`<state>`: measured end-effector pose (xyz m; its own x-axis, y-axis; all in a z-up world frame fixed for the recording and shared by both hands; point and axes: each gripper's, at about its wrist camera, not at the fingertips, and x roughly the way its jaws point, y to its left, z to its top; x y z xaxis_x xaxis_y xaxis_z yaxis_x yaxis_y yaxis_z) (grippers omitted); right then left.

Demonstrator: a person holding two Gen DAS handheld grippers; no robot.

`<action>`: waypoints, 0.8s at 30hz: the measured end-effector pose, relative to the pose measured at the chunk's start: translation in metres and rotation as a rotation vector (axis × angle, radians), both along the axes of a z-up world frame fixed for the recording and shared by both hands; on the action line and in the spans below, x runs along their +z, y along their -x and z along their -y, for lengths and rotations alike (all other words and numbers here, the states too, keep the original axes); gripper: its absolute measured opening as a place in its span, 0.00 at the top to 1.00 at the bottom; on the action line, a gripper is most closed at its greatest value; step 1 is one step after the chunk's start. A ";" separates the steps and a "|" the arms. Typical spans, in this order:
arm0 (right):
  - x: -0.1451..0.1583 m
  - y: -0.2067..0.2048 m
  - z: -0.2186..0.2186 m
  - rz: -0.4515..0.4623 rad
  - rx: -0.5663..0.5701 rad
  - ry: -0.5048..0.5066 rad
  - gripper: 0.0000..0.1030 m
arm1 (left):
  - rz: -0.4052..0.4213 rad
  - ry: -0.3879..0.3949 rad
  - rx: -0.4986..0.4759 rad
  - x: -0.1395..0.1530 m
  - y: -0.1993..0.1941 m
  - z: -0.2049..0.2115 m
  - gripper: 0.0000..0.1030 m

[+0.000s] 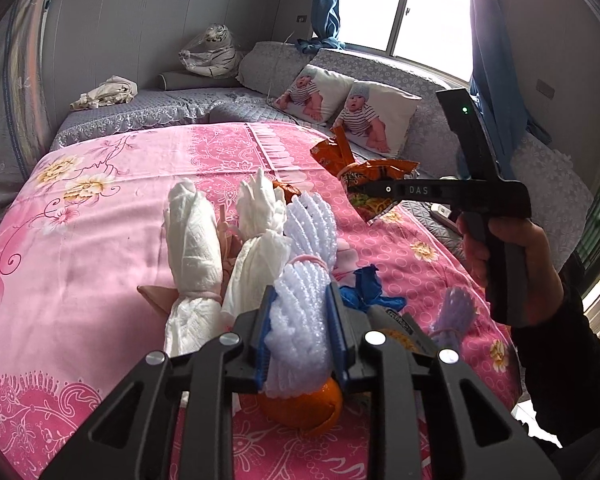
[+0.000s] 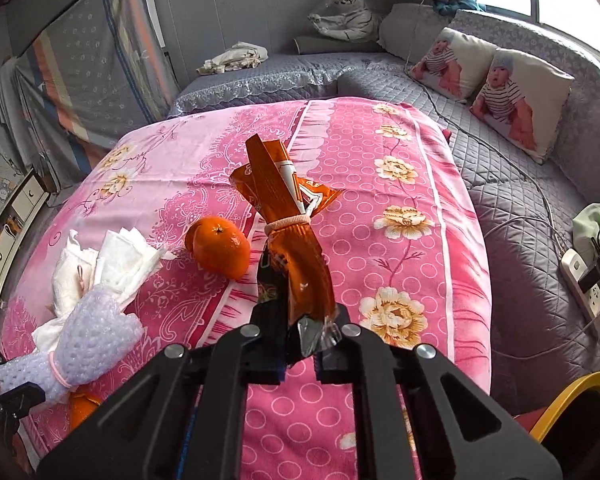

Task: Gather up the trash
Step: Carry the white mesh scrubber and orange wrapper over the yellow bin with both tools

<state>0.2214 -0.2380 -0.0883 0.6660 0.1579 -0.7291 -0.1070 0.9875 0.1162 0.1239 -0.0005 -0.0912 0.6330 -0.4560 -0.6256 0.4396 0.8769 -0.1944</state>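
Left gripper (image 1: 300,316) pinches a bundle of white foam netting (image 1: 304,280), tied at its waist with a pink rubber band; blue pads press on both sides of the lower half, and the bundle fans out toward 12 o'clock above the jaws. Right gripper (image 2: 298,344) is clamped on the crinkled lower end of an orange snack wrapper (image 2: 296,248), also banded in pink; the wrapper stands up from the jaws toward 12 o'clock. In the left wrist view, the same gripper appears at 2 o'clock, held by a hand (image 1: 508,248) in a dark sleeve, the wrapper clear of the pink floral blanket (image 1: 100,208). On the blanket, at 11 o'clock of the left gripper, two banded rolls of white tissue (image 1: 196,248) lie side by side. An orange peel (image 1: 300,408) sits just below the left jaws at 6 o'clock. Crumpled blue plastic (image 1: 368,292) lies just at 2 o'clock of them. In the right wrist view a peeled-open orange (image 2: 220,248) rests at 10 o'clock of the wrapper, apart from it.
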 end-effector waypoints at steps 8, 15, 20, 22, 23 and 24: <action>0.017 0.024 0.004 0.023 0.003 -0.032 0.92 | 0.021 0.035 0.028 0.011 0.014 -0.018 0.77; 0.028 0.045 0.004 0.043 0.019 -0.050 0.92 | 0.023 0.058 0.044 0.016 0.026 -0.031 0.77; 0.034 0.057 0.008 0.067 0.016 -0.057 0.92 | 0.053 0.065 0.072 0.026 0.037 -0.041 0.77; 0.036 0.061 0.009 0.075 0.015 -0.060 0.92 | 0.064 0.071 0.082 0.031 0.041 -0.045 0.77; 0.037 0.063 0.009 0.078 0.017 -0.062 0.92 | 0.071 0.072 0.084 0.034 0.042 -0.046 0.77; 0.038 0.064 0.008 0.080 0.017 -0.064 0.92 | 0.080 0.072 0.087 0.036 0.045 -0.047 0.77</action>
<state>0.1569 -0.2465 -0.0501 0.7188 0.2141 -0.6615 -0.1355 0.9763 0.1688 0.0794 0.0460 -0.0550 0.7189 -0.4390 -0.5390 0.3791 0.8975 -0.2254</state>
